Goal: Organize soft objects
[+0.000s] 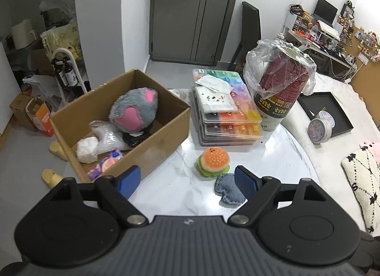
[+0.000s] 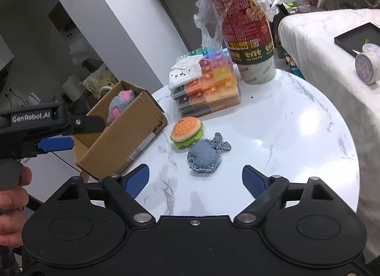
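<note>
On the counter [image 2: 296, 138]: round white marbled top carrying a cardboard box, a stack of bead cases, a tall cup and two small soft toys.
Cardboard box [image 1: 163, 133]: sitting open at the left edge of the counter, partly overhanging it.
Inside the box: lying there, a grey plush toy [image 1: 135, 112] with pink patches, a clear plastic bag [image 1: 108, 137], a white lump [image 1: 87, 150] and a purple and pink toy [image 1: 105, 163] near the front corner.
Burger toy [image 2: 186, 132]: resting on the counter between the box and the bead cases, orange bun up, green frill at the bottom.
Denim fish [image 2: 205, 156]: lying just beside the burger toy, touching or nearly touching it, tail pointing away toward the cup.
Left gripper [image 1: 187, 182]: hovering over the front of the counter with blue pads spread wide, holding nothing; right pad overlapping the denim fish in its own view, contact impossible to tell.
Right gripper [image 2: 196, 180]: hanging above the counter edge, pads wide apart and empty, denim fish lying ahead of the gap.
Bead cases [image 2: 209, 91]: stacked behind the burger toy, a white sheet [image 2: 185, 73] lying on top.
Cup [image 2: 249, 36]: standing upright behind the cases, red and green, wrapped loosely in clear plastic.
Bed [image 2: 320, 45]: standing to the right of the counter, carrying a black tray [image 2: 353, 36] and a round tin [image 2: 367, 64].
</note>
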Tool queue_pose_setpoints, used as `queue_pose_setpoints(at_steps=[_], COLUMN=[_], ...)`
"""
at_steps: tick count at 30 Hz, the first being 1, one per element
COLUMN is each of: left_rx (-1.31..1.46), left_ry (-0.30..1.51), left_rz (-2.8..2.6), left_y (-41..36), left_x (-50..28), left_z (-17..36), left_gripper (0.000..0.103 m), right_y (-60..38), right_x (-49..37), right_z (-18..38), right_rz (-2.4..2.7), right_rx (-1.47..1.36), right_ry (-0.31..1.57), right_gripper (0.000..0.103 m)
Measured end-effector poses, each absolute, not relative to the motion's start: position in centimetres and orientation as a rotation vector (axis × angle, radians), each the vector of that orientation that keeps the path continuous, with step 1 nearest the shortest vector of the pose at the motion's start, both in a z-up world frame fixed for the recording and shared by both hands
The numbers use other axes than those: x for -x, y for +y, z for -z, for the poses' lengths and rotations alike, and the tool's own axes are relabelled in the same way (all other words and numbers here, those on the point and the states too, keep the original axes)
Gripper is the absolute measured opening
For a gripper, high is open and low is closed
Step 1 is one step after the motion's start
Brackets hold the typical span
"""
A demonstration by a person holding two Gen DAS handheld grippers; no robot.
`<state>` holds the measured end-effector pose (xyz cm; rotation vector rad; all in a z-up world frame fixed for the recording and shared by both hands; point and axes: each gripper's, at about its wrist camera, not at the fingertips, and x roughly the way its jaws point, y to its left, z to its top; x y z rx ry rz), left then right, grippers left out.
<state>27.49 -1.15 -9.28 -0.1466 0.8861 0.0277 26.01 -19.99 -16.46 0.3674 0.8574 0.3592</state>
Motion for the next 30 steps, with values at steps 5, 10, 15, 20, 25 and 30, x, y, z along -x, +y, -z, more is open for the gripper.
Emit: queue_pose_setpoints(at_steps=[5, 10, 15, 20, 25, 30], left_rx=[0.152, 0.168, 0.178, 0.205, 0.219, 0.247], left_ry=[0.898, 0.913, 0.928, 0.944, 0.951, 0.946], left_rz=[-0.019, -0.012, -0.006, 0.003, -0.003, -0.009], left_y=[-2.0, -2.5, -2.9, -3.2, -3.3, -2.8], left_x=[-29.2, -30.6, -31.9, -33.0, -33.7, -33.8], left_z=[10.3, 11.4, 13.3, 15.2, 16.8, 17.7], left_gripper=[0.083, 0.081, 0.075, 0.07, 0.069, 0.068], right_y=[-19.5, -19.2, -19.0, -18.6, -18.0, -17.0], right_x=[-26.9, -27.8, -29.0, -30.2, -31.2, -31.8], right_z=[17.2, 18.4, 20.1, 21.7, 22.5, 23.0], right_rz=[-0.359, -0.342, -0.317, -0.305, -0.297, -0.307], right_rx=[-0.375, -0.385, -0.41, -0.434, -0.424, -0.396], right_ry=[0.867, 0.886, 0.899, 0.906, 0.895, 0.89], right_gripper=[0.078, 0.075, 0.071, 0.071, 0.071, 0.07])
